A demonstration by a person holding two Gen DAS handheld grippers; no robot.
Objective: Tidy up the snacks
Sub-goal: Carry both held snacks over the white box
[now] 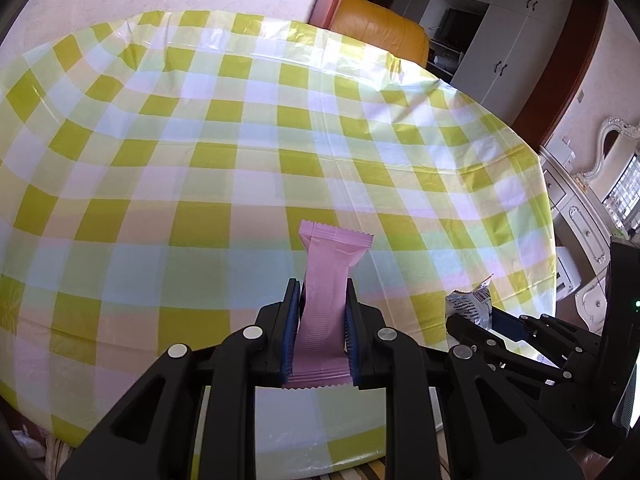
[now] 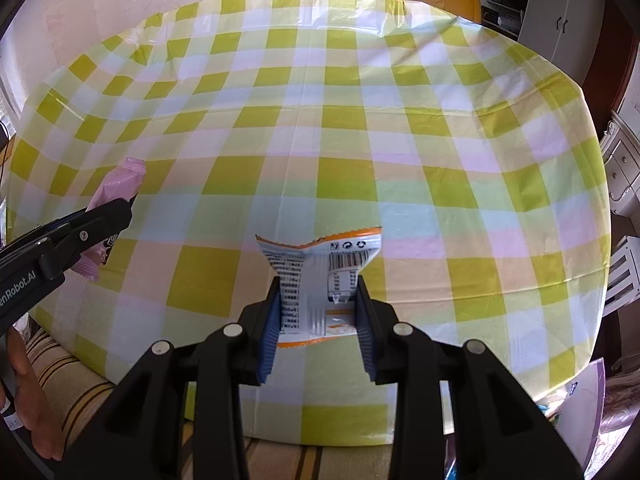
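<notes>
My left gripper (image 1: 322, 298) is shut on a pink snack bar (image 1: 326, 280), squeezing the wrapper at its middle so the sealed end fans out above the pads. It hangs over the near part of a round table with a green-and-yellow checked cloth (image 1: 200, 140). My right gripper (image 2: 318, 294) is shut on a white-and-orange snack packet (image 2: 318, 276), printed back side up with a barcode. In the right wrist view the left gripper (image 2: 120, 210) and its pink snack bar (image 2: 116, 182) show at the left edge. The white-and-orange packet (image 1: 470, 304) appears low right in the left wrist view.
An orange leather armchair (image 1: 380, 28) stands behind the table's far edge. White cabinets (image 1: 512, 40) and ornate white furniture (image 1: 580, 208) line the right side. A striped cushion (image 2: 72, 380) lies below the table's near edge, beside a person's hand (image 2: 28, 400).
</notes>
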